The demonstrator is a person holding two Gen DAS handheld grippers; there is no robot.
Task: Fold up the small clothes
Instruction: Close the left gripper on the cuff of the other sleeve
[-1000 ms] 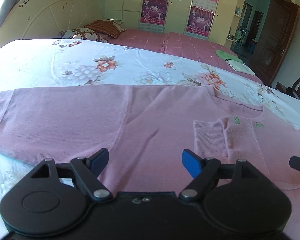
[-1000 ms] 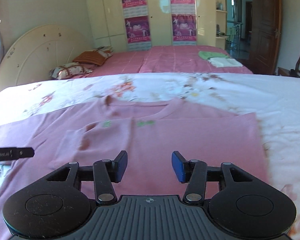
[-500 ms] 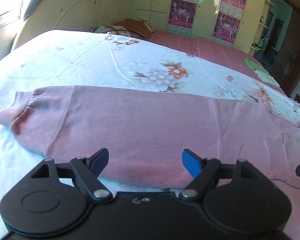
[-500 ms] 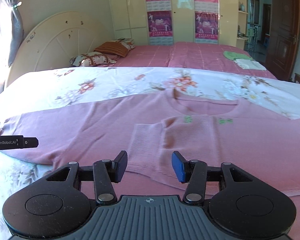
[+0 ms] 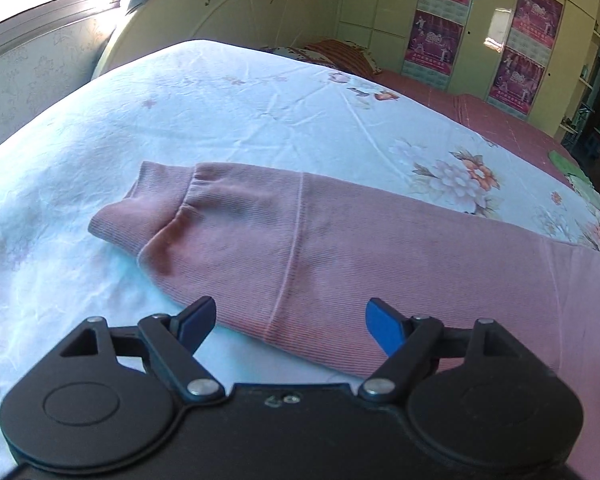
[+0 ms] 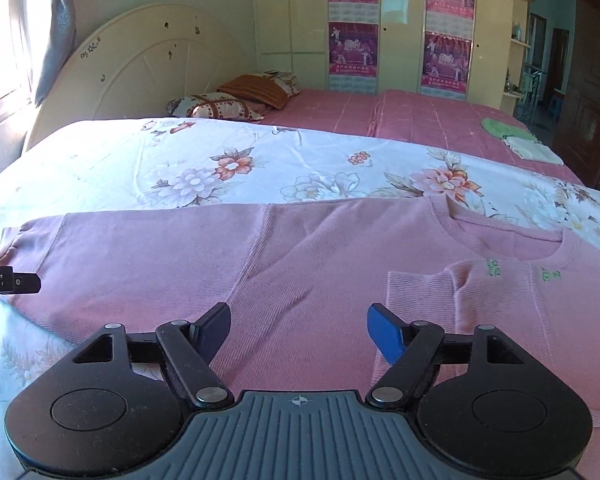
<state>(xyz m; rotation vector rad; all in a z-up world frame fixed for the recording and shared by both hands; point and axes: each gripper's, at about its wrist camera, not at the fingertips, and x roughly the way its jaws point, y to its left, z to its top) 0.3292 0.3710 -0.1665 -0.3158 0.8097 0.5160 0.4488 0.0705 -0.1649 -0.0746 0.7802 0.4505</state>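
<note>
A pink long-sleeved sweater (image 6: 308, 264) lies flat on the floral bedsheet (image 6: 228, 160), its other sleeve folded across the chest (image 6: 424, 296). In the left wrist view its outstretched sleeve (image 5: 284, 240) ends in a ribbed cuff (image 5: 148, 204). My left gripper (image 5: 288, 320) hovers open over the sleeve's near edge, nothing between its blue pads. My right gripper (image 6: 298, 328) hangs above the sweater's body near the armpit seam; its jaws are opening and hold nothing. The left gripper's tip (image 6: 10, 280) shows at the right wrist view's left edge.
The white floral sheet (image 5: 220, 112) spreads round the sweater. Behind it lies a pink bedspread (image 6: 412, 120) with pillows (image 6: 216, 106) and folded green and white cloths (image 6: 516, 140). A headboard (image 6: 152, 68), wardrobe and a door stand at the back.
Both grippers have slid left along the sweater: the left one from the body out to the sleeve and cuff, the right one from the chest to the shoulder seam. The right jaws have spread wider.
</note>
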